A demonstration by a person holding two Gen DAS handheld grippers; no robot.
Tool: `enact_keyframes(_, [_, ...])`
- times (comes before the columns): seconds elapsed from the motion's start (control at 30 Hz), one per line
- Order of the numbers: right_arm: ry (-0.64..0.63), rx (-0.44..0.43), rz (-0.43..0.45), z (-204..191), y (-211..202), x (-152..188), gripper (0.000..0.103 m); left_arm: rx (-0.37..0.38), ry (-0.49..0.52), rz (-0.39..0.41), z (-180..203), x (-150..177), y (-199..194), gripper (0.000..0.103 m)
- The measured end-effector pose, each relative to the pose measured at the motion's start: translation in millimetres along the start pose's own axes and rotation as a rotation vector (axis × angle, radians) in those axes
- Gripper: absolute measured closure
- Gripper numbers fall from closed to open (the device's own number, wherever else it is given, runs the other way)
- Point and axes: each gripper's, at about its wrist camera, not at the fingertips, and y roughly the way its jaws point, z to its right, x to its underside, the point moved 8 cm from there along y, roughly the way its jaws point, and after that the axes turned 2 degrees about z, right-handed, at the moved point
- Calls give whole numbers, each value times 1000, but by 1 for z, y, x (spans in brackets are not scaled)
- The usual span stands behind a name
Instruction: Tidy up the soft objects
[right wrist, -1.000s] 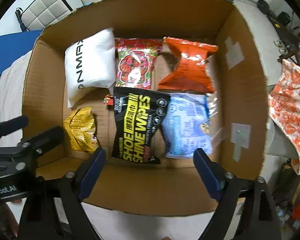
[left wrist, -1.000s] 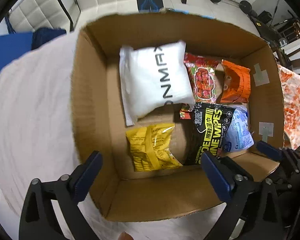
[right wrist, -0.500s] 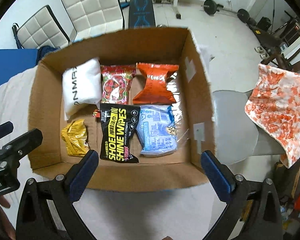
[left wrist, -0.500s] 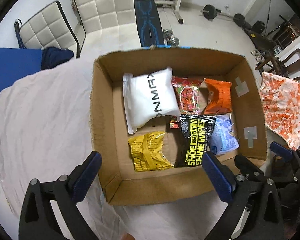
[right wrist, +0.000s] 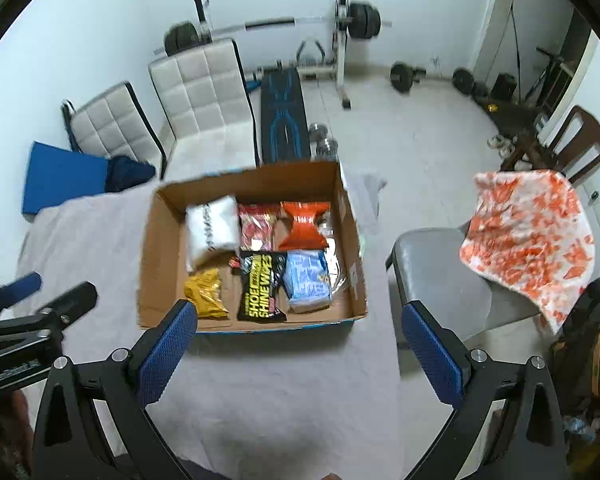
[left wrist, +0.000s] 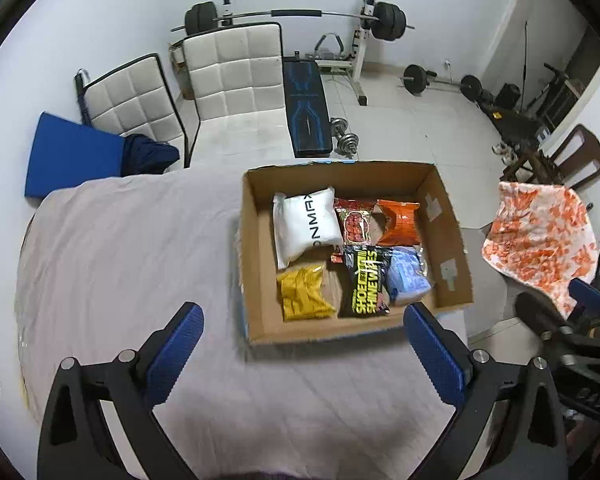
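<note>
Left hand-held gripper [left wrist: 302,354]: jaws spread wide, holding nothing, raised above the near part of the tabletop, short of the box.
Right hand-held gripper [right wrist: 298,350]: jaws also wide apart and empty, raised above the near edge; the left one shows at its left margin.
Tabletop [left wrist: 132,248]: covered by a pale grey cloth, wrinkled.
Cardboard box [left wrist: 256,264]: open-topped, sitting toward the right edge of the tabletop, reaching to the far edge.
White pouch [left wrist: 305,226]: far-left of the box floor, printed with black letters.
Red snack packet [left wrist: 354,222]: far row, just right of the white pouch.
Orange packet [left wrist: 398,222]: far-right of the row, beside the red one.
Yellow packet [left wrist: 304,292]: near-left corner, crumpled.
Shoe shine wipes pack [left wrist: 366,282]: black and yellow, near row, middle.
Pale blue pack [left wrist: 408,278]: near-right, touching the wipes pack.
Orange-patterned cloth [right wrist: 528,240]: draped over a chair beyond the right edge.
</note>
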Motion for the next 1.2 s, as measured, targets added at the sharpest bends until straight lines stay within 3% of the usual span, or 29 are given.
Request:
enact_keyframes(0.2, [-4, 29, 100, 1, -81, -4, 0, 17, -31, 77, -5, 9, -63, 0])
enact_keyframes(0.5, [12, 17, 144, -4, -149, 10, 0, 6, -24, 172, -8, 13, -123, 0])
enact_keyframes(0.6, [12, 27, 167, -6, -169, 17, 0, -37, -11, 209, -10, 14, -137, 0])
enact_keyframes(0.87, [25, 30, 200, -3, -200, 26, 0, -54, -16, 239, -17, 21, -157, 0])
enact_keyframes(1.2, [5, 23, 213, -14, -209, 28, 0, -40, -4, 261, -12, 28, -169, 0])
